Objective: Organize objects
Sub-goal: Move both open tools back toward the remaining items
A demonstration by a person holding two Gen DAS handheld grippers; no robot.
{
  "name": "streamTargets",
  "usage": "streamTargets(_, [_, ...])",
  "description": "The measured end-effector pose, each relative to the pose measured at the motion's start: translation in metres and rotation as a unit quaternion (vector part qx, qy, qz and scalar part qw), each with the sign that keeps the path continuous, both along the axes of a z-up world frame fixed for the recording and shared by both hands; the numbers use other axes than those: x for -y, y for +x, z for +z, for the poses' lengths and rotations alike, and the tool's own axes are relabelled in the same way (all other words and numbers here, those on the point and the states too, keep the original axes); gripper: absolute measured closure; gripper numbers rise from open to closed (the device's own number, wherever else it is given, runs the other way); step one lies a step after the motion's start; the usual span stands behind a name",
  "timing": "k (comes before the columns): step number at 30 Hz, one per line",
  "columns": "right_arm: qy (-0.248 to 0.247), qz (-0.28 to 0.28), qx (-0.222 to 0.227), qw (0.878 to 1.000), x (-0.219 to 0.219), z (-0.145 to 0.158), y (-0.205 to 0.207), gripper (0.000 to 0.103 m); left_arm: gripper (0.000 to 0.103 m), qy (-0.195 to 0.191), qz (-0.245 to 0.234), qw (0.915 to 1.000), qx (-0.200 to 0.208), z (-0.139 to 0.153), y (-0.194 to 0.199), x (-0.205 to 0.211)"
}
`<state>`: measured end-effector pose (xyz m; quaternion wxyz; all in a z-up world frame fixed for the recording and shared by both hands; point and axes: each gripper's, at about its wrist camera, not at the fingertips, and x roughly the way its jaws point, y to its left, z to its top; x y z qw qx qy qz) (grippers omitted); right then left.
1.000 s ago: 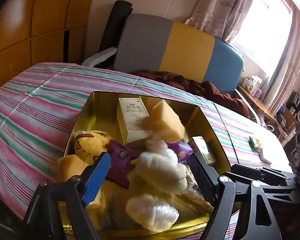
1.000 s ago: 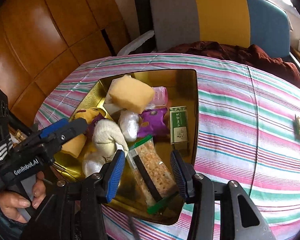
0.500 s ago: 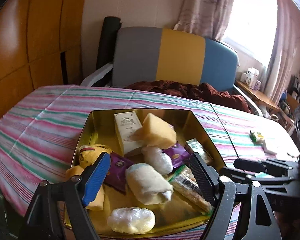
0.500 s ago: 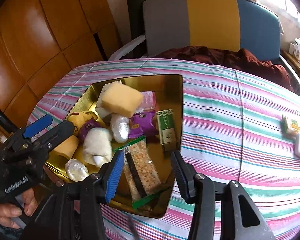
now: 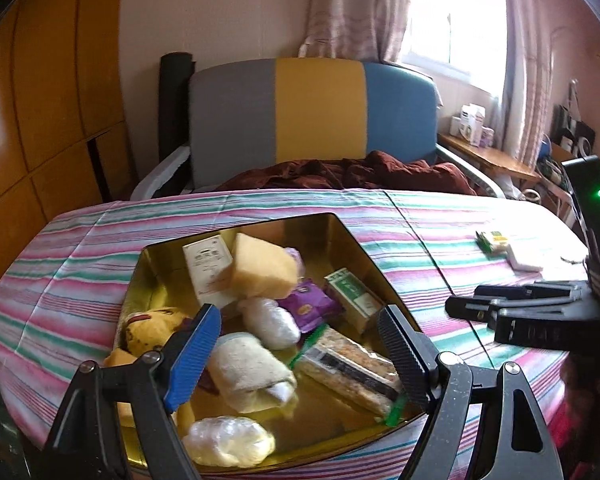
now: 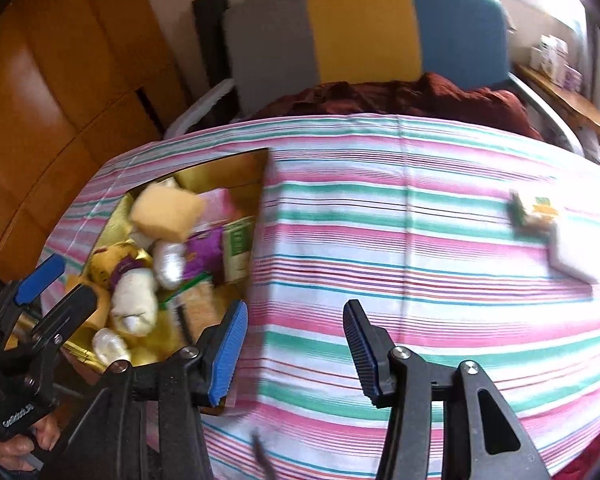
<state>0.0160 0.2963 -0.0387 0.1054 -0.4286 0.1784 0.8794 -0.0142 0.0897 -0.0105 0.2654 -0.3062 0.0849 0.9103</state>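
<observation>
Over the striped tabletop (image 6: 420, 240) | right tool (image 6: 296, 344) spread, jaws just opening, nothing between | left tool (image 5: 300, 352) spread, empty, above gold tin (image 5: 364, 256) | green packet (image 6: 534, 210) at 2 o'clock

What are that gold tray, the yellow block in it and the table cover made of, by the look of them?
Gold tray: probably thin metal with a glossy gold finish; its walls mirror the things inside.
Yellow block: looks like foam sponge, matte and soft-edged, with no shine.
Table cover: woven cloth in pink, green and white stripes, with folds and creases showing.
</observation>
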Motion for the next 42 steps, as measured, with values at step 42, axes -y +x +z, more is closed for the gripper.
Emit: streamTargets(42, [-0.267,-0.456,0.014,0.849,-0.314,-0.072,0.097,0.018,0.021,-0.047,-0.153,0.9868,0.023,-0.025,0.02,-0.125])
